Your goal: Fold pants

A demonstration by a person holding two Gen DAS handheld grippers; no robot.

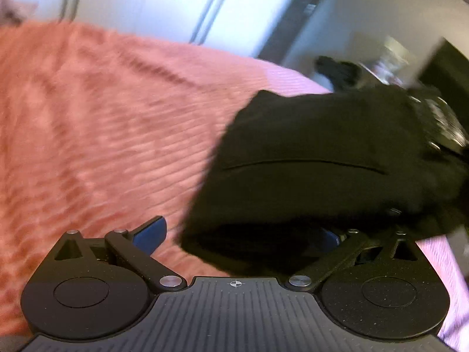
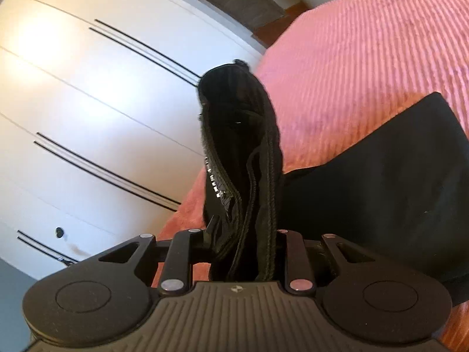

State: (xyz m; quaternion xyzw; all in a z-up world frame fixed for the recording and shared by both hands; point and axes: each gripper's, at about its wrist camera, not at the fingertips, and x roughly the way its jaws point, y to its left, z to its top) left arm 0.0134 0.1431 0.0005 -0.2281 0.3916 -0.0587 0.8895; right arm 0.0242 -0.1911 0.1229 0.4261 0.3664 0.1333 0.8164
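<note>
A pair of black pants (image 1: 316,158) is seen draped over a pink ribbed bedspread (image 1: 102,123), with both handheld grippers at the garment. In the left wrist view, the left gripper (image 1: 234,240) is shown with its fingers spread wide: one blue-padded finger (image 1: 151,233) lies bare on the bedspread, while the opposite finger is largely covered by the dark cloth, which bunches between and ahead of the two. No clamping of the fabric by this gripper is visible. The picture is blurred, and a seam line is seen running across the cloth ahead of the fingers.

In the right wrist view, the right gripper (image 2: 243,252) is shown drawn narrow on the pants' waistband (image 2: 243,152), which rises upright from between the fingers with a drawstring and a zipper edge visible. The rest of the pants (image 2: 381,176) is spread on the bedspread (image 2: 366,58) to the right of the fingers. White wardrobe doors (image 2: 88,102) are seen beyond and to the left of the fingers.
</note>
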